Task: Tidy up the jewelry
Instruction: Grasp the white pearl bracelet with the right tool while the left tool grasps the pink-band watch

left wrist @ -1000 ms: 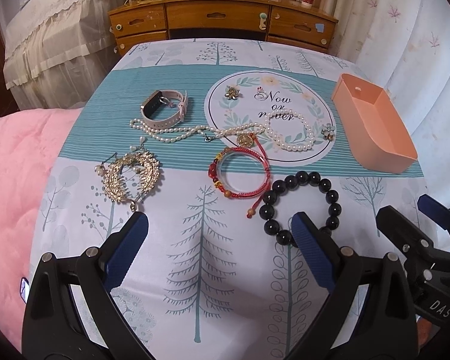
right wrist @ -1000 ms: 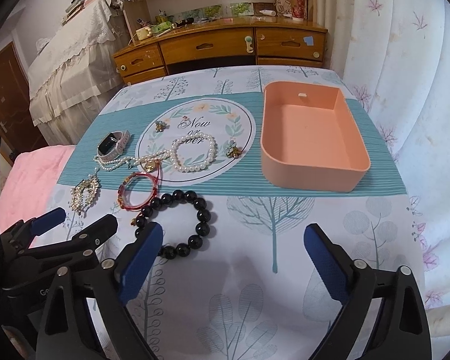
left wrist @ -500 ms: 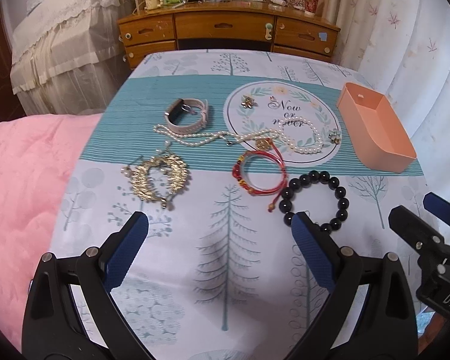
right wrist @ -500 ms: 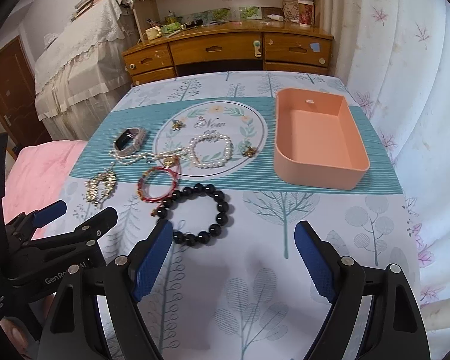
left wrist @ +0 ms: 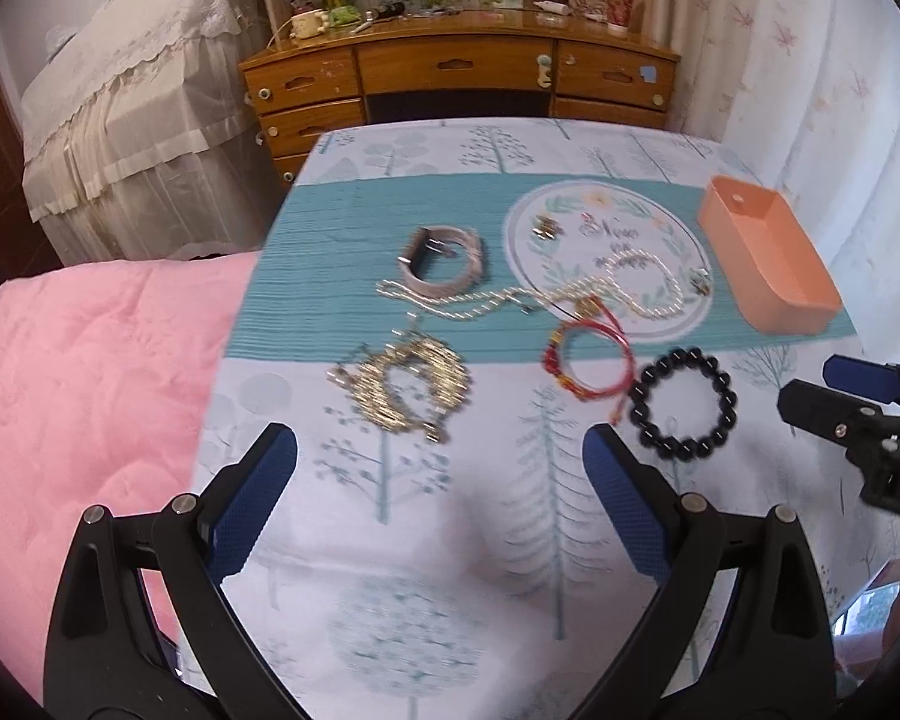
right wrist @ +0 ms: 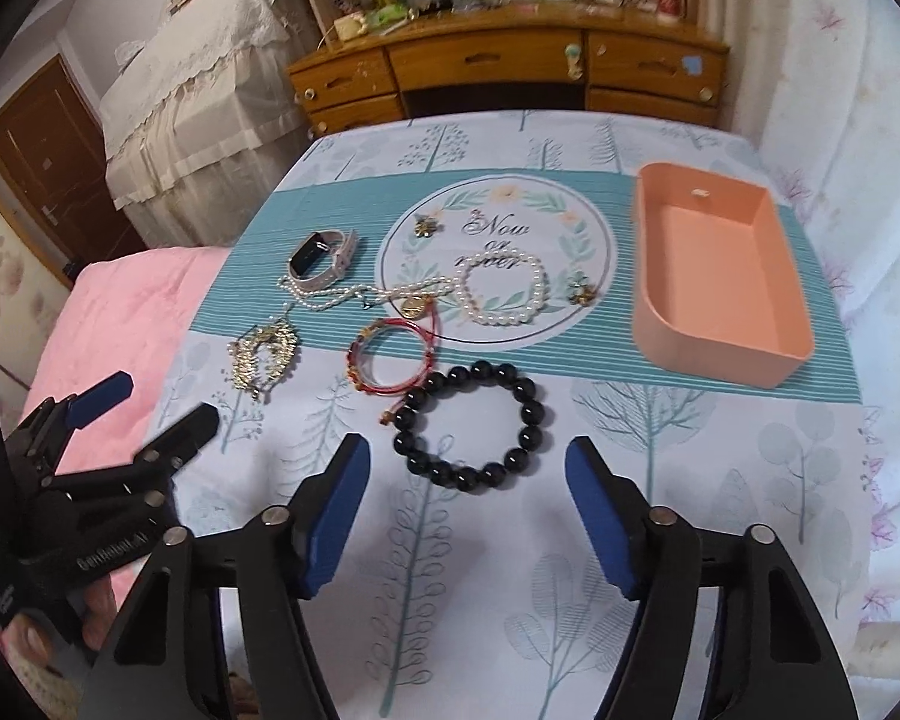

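Jewelry lies spread on the tablecloth: a black bead bracelet (right wrist: 473,425), a red string bracelet (right wrist: 390,357), a gold leaf necklace (right wrist: 265,355), a pearl necklace (right wrist: 498,294), a watch (right wrist: 323,257) and two small flower pieces (right wrist: 427,227). An empty peach tray (right wrist: 720,276) stands to the right. My right gripper (right wrist: 465,498) is open just before the black bracelet. My left gripper (left wrist: 441,492) is open and empty, in front of the gold necklace (left wrist: 405,387). The black bracelet (left wrist: 683,402) and the tray (left wrist: 768,264) show in the left wrist view too.
A pink quilt (left wrist: 90,390) lies along the table's left side. A wooden dresser (right wrist: 504,69) stands behind the table. White curtains (right wrist: 858,120) hang at the right. The tablecloth (right wrist: 660,510) has a tree print.
Both grippers have drawn back and to the left, so the jewelry sits farther away and more to the right. Both stay open and empty.
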`<state>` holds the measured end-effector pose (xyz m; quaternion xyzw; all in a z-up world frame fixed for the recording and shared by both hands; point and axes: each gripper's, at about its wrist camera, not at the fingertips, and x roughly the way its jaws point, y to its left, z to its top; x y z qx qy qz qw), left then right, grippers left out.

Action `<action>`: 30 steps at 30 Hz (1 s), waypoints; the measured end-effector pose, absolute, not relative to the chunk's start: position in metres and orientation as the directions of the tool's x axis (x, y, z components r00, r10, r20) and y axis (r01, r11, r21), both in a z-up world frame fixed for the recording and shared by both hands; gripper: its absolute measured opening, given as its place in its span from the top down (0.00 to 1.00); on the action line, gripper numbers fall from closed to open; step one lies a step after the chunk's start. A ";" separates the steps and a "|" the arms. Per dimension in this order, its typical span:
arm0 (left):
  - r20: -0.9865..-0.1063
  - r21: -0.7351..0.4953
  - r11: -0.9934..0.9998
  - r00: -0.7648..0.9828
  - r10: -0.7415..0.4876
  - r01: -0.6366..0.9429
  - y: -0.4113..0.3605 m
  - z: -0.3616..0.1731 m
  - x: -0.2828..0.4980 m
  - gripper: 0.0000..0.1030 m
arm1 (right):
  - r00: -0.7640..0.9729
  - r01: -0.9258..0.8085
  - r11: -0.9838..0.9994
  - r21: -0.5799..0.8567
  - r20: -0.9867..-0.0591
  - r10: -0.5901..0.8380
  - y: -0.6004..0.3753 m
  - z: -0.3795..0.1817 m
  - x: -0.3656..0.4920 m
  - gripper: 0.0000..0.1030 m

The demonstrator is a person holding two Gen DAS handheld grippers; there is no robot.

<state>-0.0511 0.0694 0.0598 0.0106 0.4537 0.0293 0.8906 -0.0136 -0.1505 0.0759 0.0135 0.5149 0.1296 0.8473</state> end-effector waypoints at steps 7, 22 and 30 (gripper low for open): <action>-0.826 0.082 0.991 0.549 0.129 -0.110 0.120 0.082 -0.022 0.07 | 0.361 -0.232 0.952 0.200 -0.891 0.276 -0.135 0.087 0.039 0.34; -0.943 0.003 0.994 0.330 0.040 -0.111 0.149 0.006 0.047 0.16 | 0.273 -0.250 0.965 0.078 -0.951 0.148 -0.110 0.042 0.142 0.35; -0.935 -0.062 0.986 0.355 -0.003 -0.155 0.146 -0.004 0.089 0.17 | 0.248 -0.192 0.980 0.044 -0.964 0.092 -0.124 -0.022 0.190 0.63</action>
